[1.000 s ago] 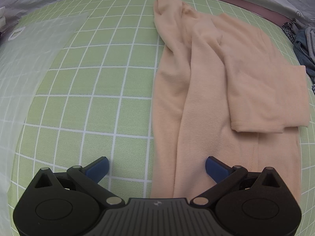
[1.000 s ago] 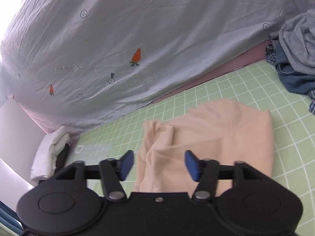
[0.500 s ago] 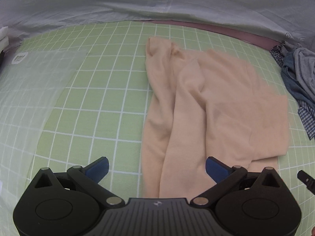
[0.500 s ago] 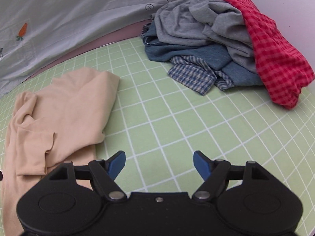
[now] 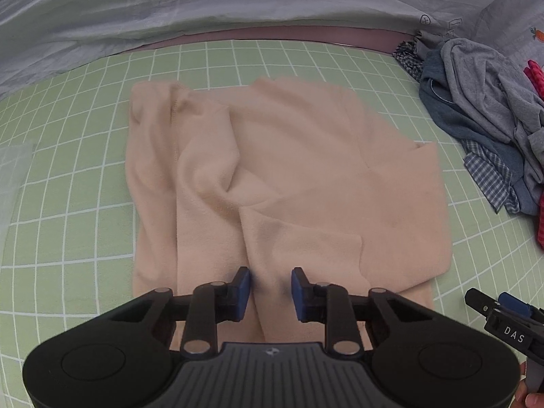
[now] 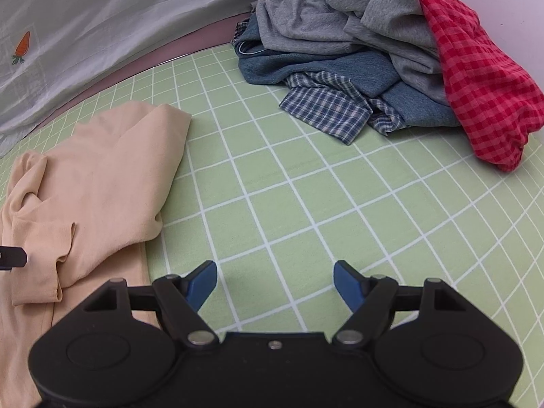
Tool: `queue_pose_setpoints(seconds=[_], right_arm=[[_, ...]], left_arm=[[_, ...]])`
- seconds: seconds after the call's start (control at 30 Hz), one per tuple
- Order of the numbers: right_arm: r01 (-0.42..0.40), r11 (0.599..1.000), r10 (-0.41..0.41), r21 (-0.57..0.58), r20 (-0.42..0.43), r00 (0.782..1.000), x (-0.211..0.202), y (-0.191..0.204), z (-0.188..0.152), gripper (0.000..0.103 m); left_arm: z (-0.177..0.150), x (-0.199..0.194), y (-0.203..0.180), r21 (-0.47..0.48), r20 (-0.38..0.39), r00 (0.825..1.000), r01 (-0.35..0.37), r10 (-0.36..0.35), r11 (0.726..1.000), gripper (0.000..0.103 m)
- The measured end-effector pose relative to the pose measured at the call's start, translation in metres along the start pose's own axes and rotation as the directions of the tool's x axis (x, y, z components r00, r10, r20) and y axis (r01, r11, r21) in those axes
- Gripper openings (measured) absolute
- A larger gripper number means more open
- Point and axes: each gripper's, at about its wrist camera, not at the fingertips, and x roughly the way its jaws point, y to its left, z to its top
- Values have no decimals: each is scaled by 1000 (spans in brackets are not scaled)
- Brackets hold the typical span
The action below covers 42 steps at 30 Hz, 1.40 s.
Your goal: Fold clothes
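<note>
Left gripper [image 5: 270, 294] jaws closing around a peach garment [image 5: 289, 176] fold; right gripper [image 6: 275, 284] spread wide

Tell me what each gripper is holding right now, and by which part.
Left gripper is closing on a fold near the peach garment's near edge; grip not yet certain. Right gripper holds nothing.

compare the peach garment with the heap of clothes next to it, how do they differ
The peach garment is a single plain piece, spread low and partly folded on the green grid mat. The heap of clothes is several pieces in grey, blue denim, checks and red gingham, bunched up high and unsorted. Both lie on the same mat, apart from each other.
</note>
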Motion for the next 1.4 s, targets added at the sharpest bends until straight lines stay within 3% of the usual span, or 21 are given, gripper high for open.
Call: queue_pose_setpoints(seconds=[0.07,0.13,0.2,0.37,0.53,0.67,0.77,0.87,0.97,1.03,1.13,1.23,1.33,1.4], right_arm=[[4,1000,-4,-2,-9,1000,3,0,-1,76],[9,1000,-9,-10,-7,1000,4,1,-1,76],[11,1000,-11,-13,-8,1000,4,2,0,76],[16,1000,-16,-21,-14,1000,3,5,-2,75],[18,999,-18,-29,-10,1000,-2,13,-6,73],[17,999,-17,-34,4,1000,-12,25,-12,73],[13,999,-13,-50,11,1000,-19,35,-17,73],[12,998,-11,-68,21,1000,-26,43,-20,73],[12,996,-9,-86,41,999,-33,49,-22,73],[10,996,-5,-93,55,998,-38,52,-23,73],[-3,995,10,-100,70,998,-47,54,-26,73],[-33,994,40,-107,71,997,-53,53,-31,73],[-97,989,102,-113,39,994,-56,50,-41,70],[-127,984,130,-127,13,991,-57,49,-49,65]], left_arm=[[1,3,0,3,-7,1000,1,-1,1000,25],[0,2,1,0,1,1000,16,-16,1000,11],[-1,-3,5,-14,19,999,45,-44,999,5],[-2,-32,24,-54,120,992,55,-48,997,5],[1,-75,60,-150,232,972,66,-30,986,5],[1,-109,104,-232,324,943,0,78,973,5],[0,-120,142,-301,346,920,-79,186,950,5],[-7,-124,181,-399,342,911,-81,230,913,5],[-15,-125,198,-458,310,904,-129,294,879,15],[-21,-125,199,-478,274,897,-185,346,859,42],[-38,-124,188,-443,269,913,-164,305,881,72],[-66,-116,169,-408,235,938,-145,257,902,80],[-102,-96,152,-383,139,973,-118,183,916,86],[-127,-84,137,-346,77,987,-106,141,932,86]])
